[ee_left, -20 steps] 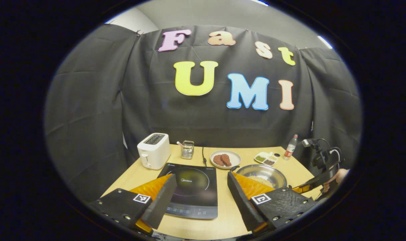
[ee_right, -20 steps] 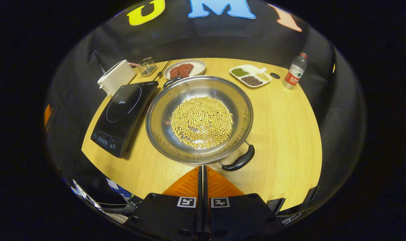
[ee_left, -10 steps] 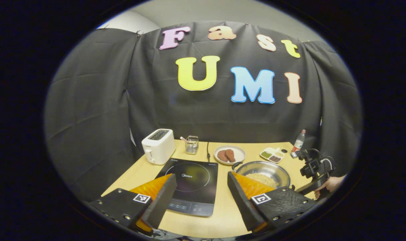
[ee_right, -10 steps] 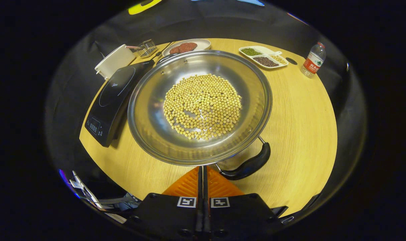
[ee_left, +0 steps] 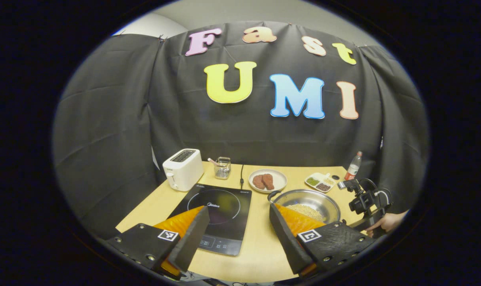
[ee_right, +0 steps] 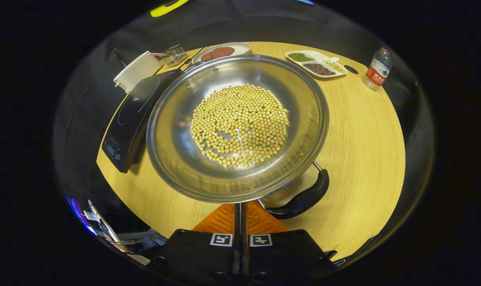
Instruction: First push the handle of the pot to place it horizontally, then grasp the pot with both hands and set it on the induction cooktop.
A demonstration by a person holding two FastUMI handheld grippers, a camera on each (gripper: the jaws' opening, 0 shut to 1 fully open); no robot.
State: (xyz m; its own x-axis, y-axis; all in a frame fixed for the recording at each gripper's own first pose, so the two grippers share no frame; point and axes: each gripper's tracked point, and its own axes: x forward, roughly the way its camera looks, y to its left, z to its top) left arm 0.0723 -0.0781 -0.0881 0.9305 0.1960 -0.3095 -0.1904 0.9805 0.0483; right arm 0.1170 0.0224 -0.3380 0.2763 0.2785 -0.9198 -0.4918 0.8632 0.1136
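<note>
A steel pot (ee_right: 177, 143) holding soybeans (ee_right: 240, 123) sits on the wooden table (ee_right: 355, 159), just right of the black induction cooktop (ee_right: 133, 115). Its near black handle (ee_right: 304, 198) points toward the lower right, and the far handle (ee_right: 189, 67) is by the cooktop's back corner. My right gripper (ee_right: 240, 205) is shut with nothing in it, its tips at the pot's near rim just left of that handle. My left gripper (ee_left: 239, 209) is open above the table's front edge, with the cooktop (ee_left: 210, 212) and the pot (ee_left: 310, 202) beyond it. The right gripper (ee_left: 363, 202) and a hand (ee_left: 387, 222) show at the pot's right.
Along the back of the table stand a white toaster (ee_left: 183, 169), a wire holder (ee_left: 222, 167), a plate of meat (ee_left: 267, 180), a divided dish of beans (ee_left: 320, 182) and a water bottle (ee_left: 353, 165). Bare wood lies right of the pot.
My right gripper, still shut, has come down and forward to the pot's near rim beside the handle. The left gripper stays open and has shifted only slightly.
</note>
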